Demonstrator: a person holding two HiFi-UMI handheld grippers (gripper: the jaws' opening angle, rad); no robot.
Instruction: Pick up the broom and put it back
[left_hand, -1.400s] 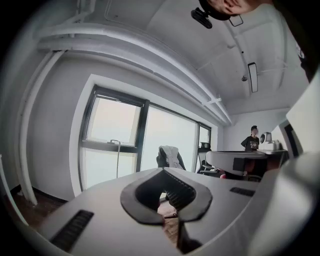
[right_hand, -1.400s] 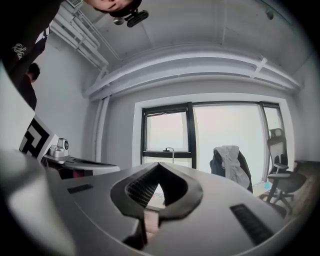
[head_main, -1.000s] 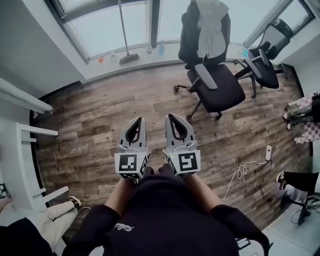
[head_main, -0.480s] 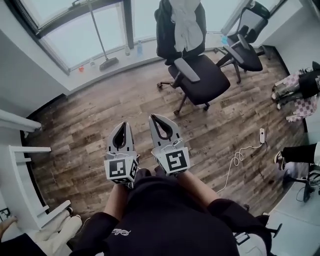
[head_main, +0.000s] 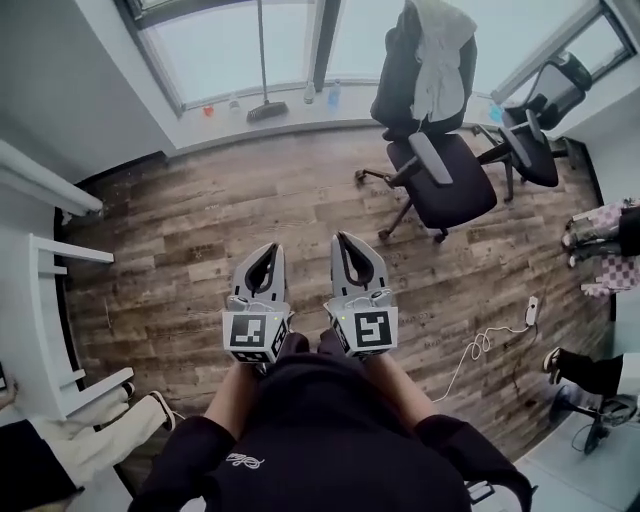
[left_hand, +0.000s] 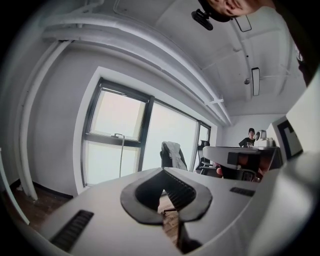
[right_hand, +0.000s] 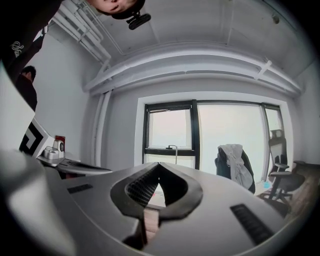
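The broom (head_main: 264, 100) leans upright against the window, its dark head resting on the white sill at the far side of the room. Its thin handle (left_hand: 122, 152) shows against the glass in the left gripper view, and the same handle (right_hand: 175, 154) in the right gripper view. My left gripper (head_main: 274, 249) and right gripper (head_main: 340, 238) are held side by side in front of me, well short of the broom. Both point level toward the window with tips touching and nothing between them.
A black office chair (head_main: 435, 170) draped with a jacket and white cloth stands right of the broom, a second chair (head_main: 530, 140) beyond it. A white shelf frame (head_main: 45, 290) is at the left. A cable with a power strip (head_main: 533, 310) lies on the wood floor. Small bottles (head_main: 333, 95) line the sill.
Both grippers stay shut and side by side. The view swung left and then back right, and the broom now sits closer to straight ahead of the grippers.
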